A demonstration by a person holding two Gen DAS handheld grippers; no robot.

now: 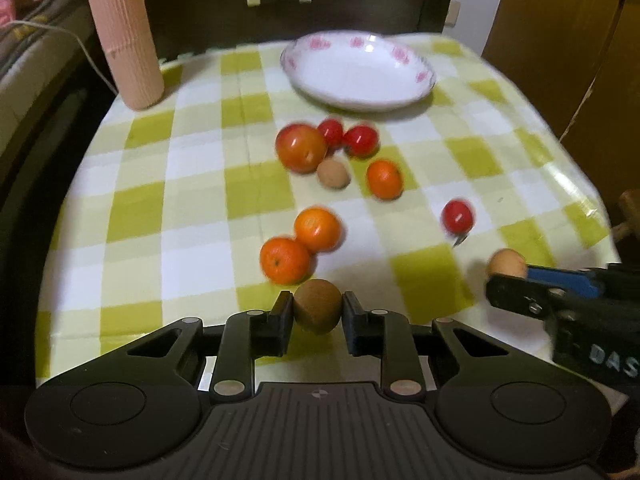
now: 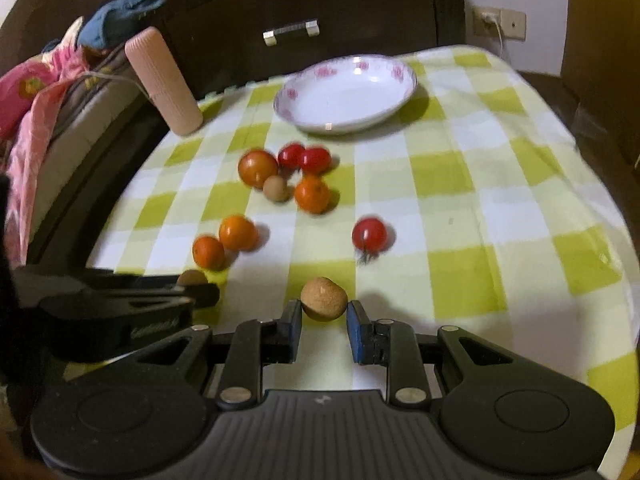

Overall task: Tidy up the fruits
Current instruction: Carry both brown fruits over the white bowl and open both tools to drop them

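Note:
My left gripper is shut on a brown kiwi-like fruit, held above the near table edge. My right gripper is shut on a light tan round fruit; it also shows in the left wrist view. On the checked cloth lie two oranges side by side, a third orange, a large red-orange fruit, a tan fruit, two red fruits and a lone red one. A white plate with pink flowers stands empty at the back.
A tall ribbed pink cylinder stands at the table's back left corner. A dark cabinet with a metal handle is behind the table. Bedding lies to the left. The table edge drops off at right.

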